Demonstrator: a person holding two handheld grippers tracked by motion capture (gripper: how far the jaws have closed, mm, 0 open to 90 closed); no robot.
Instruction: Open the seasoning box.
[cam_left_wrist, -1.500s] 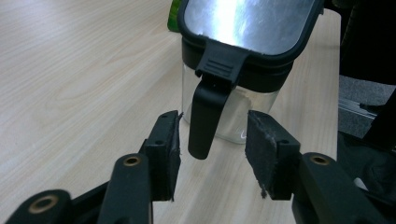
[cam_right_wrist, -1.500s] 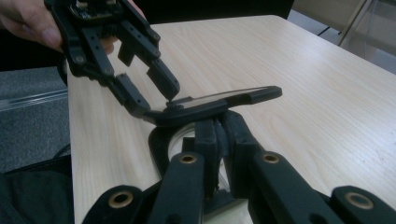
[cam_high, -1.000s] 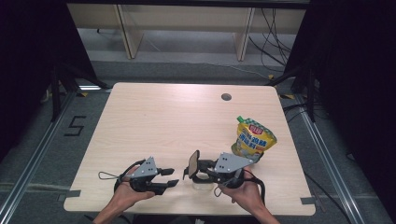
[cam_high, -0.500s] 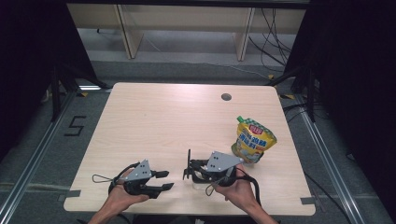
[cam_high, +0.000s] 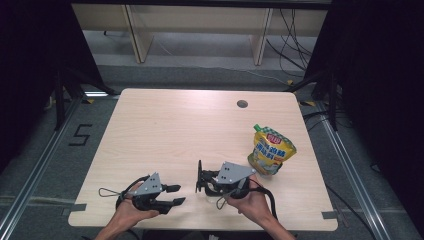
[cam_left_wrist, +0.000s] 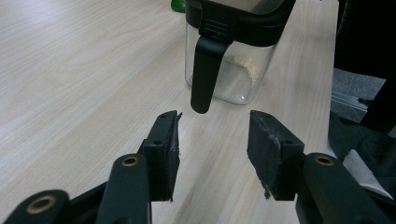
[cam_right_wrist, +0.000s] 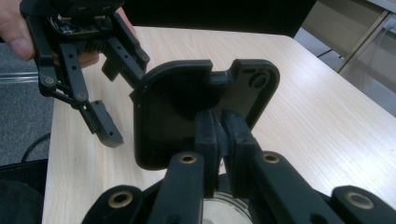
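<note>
A clear glass jar (cam_left_wrist: 243, 70) with a little pale powder stands near the table's front edge. Its black hinged lid (cam_right_wrist: 182, 107) is tipped up almost on edge, lid (cam_high: 200, 176). My right gripper (cam_right_wrist: 219, 128) is shut on a thin tab of that lid, right gripper (cam_high: 204, 181), directly above the jar. My left gripper (cam_left_wrist: 212, 140) points at the jar from the left, left gripper (cam_high: 176, 195). Its jaws have just been closing a little, with nothing between them. The jar's black latch (cam_left_wrist: 204, 70) hangs just beyond their tips.
A yellow snack pouch (cam_high: 271, 152) with a green spout stands to the right of the jar, close to the right hand. The wooden table (cam_high: 175, 130) has a small round hole (cam_high: 242, 104) near its far edge. Shelving and cables lie beyond it.
The lid held by my right gripper has swung from a slanted pose to nearly upright. Both hands have stayed in much the same place.
</note>
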